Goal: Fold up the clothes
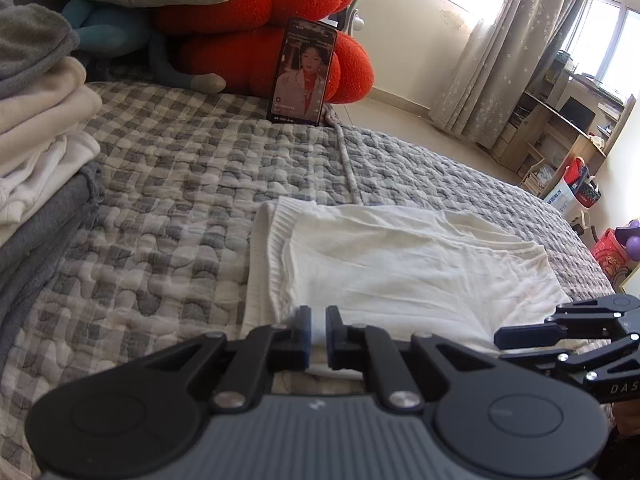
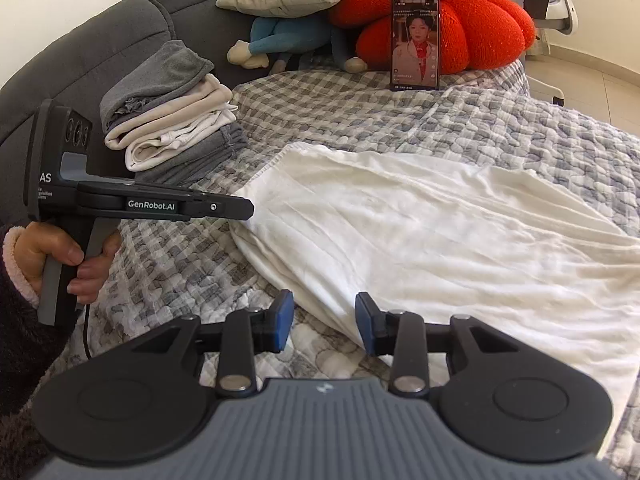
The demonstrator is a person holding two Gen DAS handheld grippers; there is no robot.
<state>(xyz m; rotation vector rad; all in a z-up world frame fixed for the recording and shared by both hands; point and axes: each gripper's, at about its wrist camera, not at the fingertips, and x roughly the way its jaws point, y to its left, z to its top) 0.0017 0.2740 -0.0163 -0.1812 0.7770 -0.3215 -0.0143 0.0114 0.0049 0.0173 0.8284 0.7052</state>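
White folded garment (image 2: pixel 420 236) lies mid-frame on the checked quilt (image 2: pixel 540 128). Left gripper (image 1: pixel 318 334), low centre, pinches a fold of its near edge narrowly; right gripper (image 2: pixel 324 322) hangs parted over the cloth's lower edge, gripping nothing.

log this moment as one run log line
left gripper: shut on white garment edge | right gripper: open, nothing held | folded pile: left of garment | stage: fold unfinished
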